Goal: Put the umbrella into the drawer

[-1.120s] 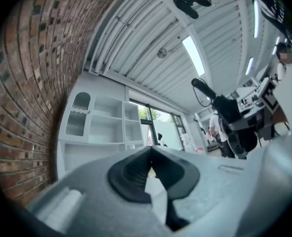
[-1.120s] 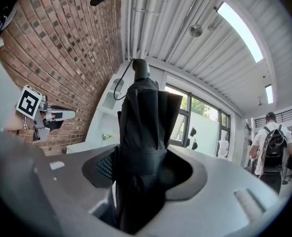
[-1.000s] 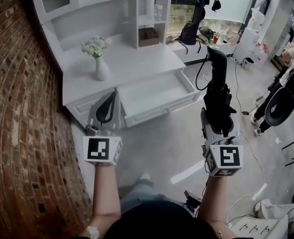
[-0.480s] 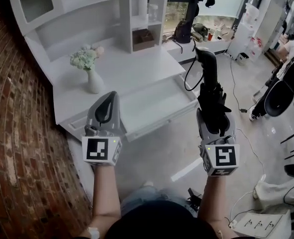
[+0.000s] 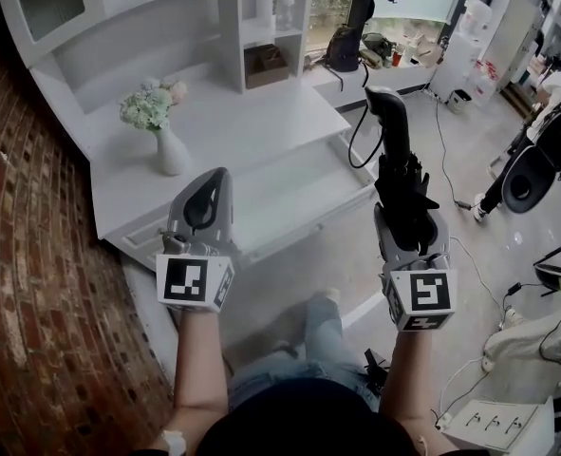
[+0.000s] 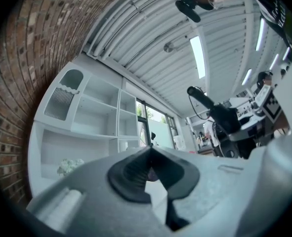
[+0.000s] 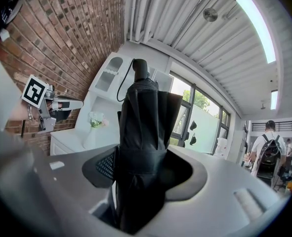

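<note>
Umbrella (image 5: 397, 164), black and folded, stands upright in the clamped jaws of the right gripper (image 5: 409, 224), handle uppermost, in the air to the right of the open drawer (image 5: 304, 218). Left gripper (image 5: 207, 205): jaws together, nothing between them, in front of the white desk (image 5: 252, 112), which bears 1 vase (image 5: 170, 150) of flowers.

Desk (image 5: 261, 112) stands against the brick wall (image 5: 43, 283) on my left. Shelf unit (image 5: 157, 27) along its back edge, box (image 5: 264, 65) in a right compartment. Vase (image 5: 171, 150) near the left edge. Drawer (image 5: 289, 188) open below the front edge. My left gripper (image 5: 212, 183) before its left corner; umbrella (image 5: 394, 150) between my right gripper's (image 5: 408, 224) jaws, off its right end.
</note>
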Tool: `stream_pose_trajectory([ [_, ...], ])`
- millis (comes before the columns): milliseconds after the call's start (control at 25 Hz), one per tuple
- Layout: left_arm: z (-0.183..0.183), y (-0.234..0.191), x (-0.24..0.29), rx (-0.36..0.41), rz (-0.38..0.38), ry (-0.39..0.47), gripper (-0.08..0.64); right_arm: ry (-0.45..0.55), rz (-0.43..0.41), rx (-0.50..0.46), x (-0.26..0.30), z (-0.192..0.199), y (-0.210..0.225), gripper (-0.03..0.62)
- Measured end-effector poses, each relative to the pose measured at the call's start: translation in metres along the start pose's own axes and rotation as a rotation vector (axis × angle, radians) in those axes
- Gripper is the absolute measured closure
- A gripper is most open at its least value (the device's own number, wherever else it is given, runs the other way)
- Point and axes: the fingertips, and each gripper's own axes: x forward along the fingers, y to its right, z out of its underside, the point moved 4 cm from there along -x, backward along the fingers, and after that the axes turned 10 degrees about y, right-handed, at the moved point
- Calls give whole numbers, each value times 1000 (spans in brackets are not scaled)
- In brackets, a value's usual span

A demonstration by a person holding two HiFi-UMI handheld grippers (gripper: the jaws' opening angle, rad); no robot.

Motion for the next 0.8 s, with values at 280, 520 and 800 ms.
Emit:
stream_pose_trajectory([
  [280,9,-3,27,29,-34,-4,563,28,-38,11,39,14,19,348],
  [520,28,1,70,58,-47,-21,563,40,-75,42,85,34,46,348],
  [800,55,2,127,72,-78,-47,563,42,-98,91,140,57,94,348],
])
